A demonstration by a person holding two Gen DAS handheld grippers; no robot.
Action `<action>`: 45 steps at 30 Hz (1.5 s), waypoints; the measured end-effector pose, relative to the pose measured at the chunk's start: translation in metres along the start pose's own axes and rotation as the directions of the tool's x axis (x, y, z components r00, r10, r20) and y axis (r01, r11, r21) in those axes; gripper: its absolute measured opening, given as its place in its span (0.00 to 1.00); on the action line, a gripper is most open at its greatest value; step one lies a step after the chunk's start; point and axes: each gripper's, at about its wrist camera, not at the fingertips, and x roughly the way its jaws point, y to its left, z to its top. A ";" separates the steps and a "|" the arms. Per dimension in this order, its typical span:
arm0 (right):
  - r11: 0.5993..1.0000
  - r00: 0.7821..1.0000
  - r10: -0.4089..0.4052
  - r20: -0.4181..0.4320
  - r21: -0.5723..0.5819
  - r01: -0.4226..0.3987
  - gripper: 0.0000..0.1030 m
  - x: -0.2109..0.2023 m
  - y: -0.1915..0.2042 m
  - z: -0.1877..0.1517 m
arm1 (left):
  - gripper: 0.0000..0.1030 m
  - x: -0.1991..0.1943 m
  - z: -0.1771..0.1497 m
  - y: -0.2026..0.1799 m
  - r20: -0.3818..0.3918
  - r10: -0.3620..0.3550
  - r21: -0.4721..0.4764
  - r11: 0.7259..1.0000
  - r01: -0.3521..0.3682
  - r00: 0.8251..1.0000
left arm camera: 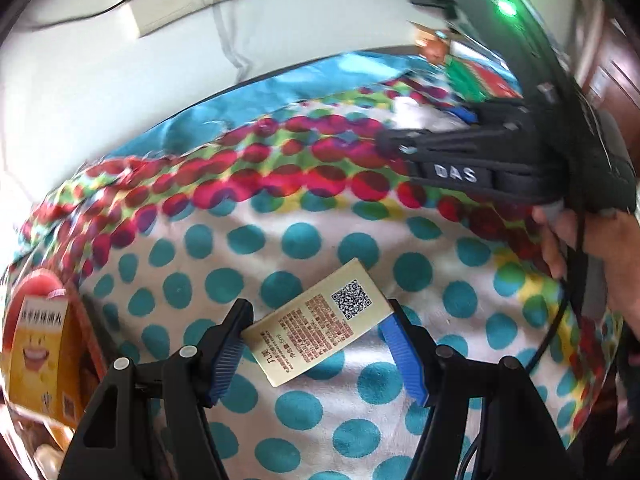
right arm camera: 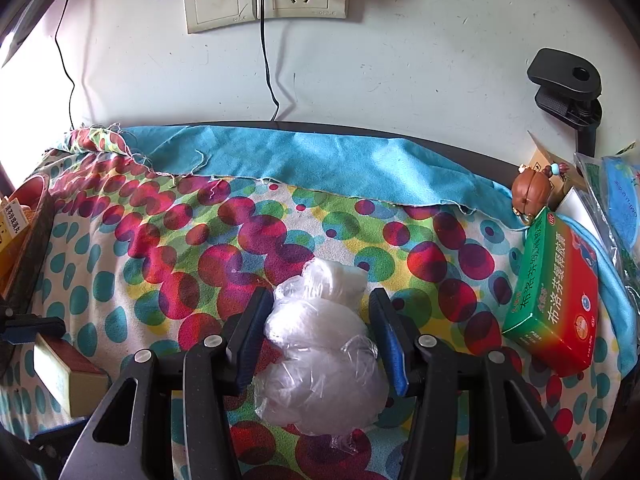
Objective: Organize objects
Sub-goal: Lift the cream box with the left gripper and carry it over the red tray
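Note:
A small cream box (left arm camera: 316, 320) with a QR code and red print lies slantwise on the dotted cloth (left arm camera: 400, 240). My left gripper (left arm camera: 317, 309) spans it with jaws wide, its blue pads (left arm camera: 404, 356) touching the box at opposite corners. In the right wrist view the same box (right arm camera: 68, 376) sits at the far left, beside one of the left gripper's fingers (right arm camera: 32, 326). My right gripper (right arm camera: 320, 294) is shut on a crumpled clear plastic bag (right arm camera: 320, 360) with white stuff inside, and the bag rests on the cloth.
A green-and-red medicine box (right arm camera: 556, 300) and a brown figurine (right arm camera: 530, 196) stand at the right, with plastic packets (right arm camera: 616, 200) behind. A yellow box (left arm camera: 36, 360) sits in a container at the left. Wall sockets (right arm camera: 264, 0) with cables and a black clamp (right arm camera: 564, 76) are at the back.

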 end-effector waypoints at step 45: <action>1.000 1.000 -0.009 -0.002 0.004 0.009 0.50 0.005 -0.007 0.001 | 0.66 -0.095 -0.004 0.044 0.180 0.170 -0.360 0.928 -0.096 0.969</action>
